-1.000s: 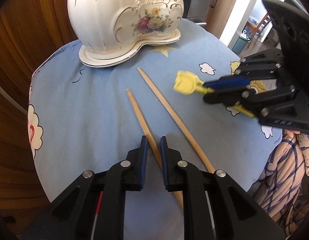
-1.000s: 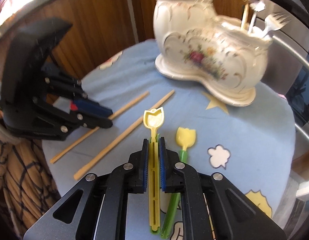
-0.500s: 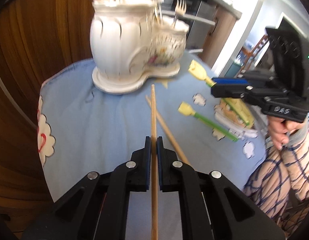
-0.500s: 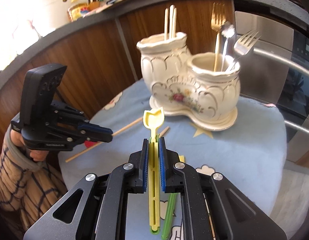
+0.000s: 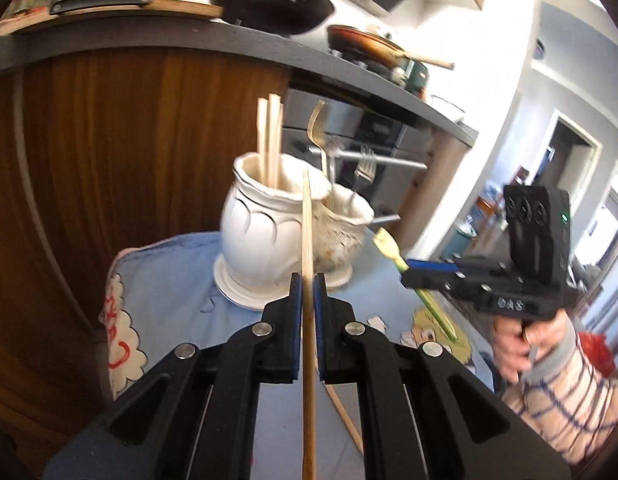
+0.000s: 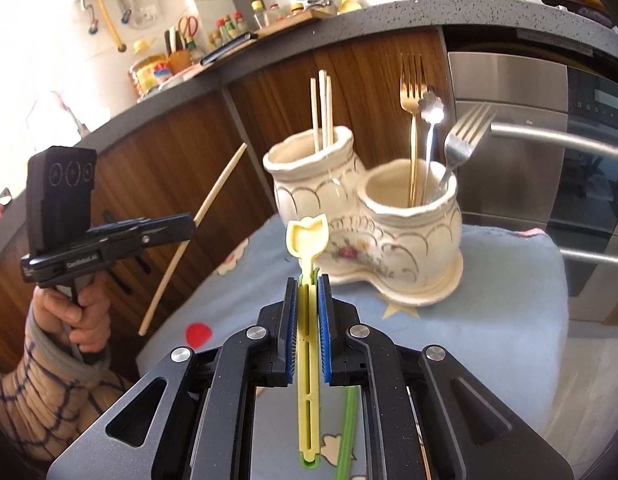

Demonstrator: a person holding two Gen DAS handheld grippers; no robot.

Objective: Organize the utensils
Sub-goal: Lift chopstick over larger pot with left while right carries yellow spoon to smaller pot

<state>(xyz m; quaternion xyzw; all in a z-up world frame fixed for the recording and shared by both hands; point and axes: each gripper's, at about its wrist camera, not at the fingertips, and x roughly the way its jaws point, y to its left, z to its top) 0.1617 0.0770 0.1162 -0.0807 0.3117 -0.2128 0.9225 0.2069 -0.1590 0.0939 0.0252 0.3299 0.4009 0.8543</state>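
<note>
Wooden chopstick (image 5: 307, 240) clamped in the left gripper (image 5: 307, 292), long axis running straight ahead, tip just short of the ceramic holder's chopstick pot (image 5: 269, 216), dead ahead. Left gripper is nearer that pot. Right gripper (image 6: 307, 300) is closed on a yellow plastic spoon (image 6: 307, 236); fork pot (image 6: 409, 200) lies ahead-right.
</note>
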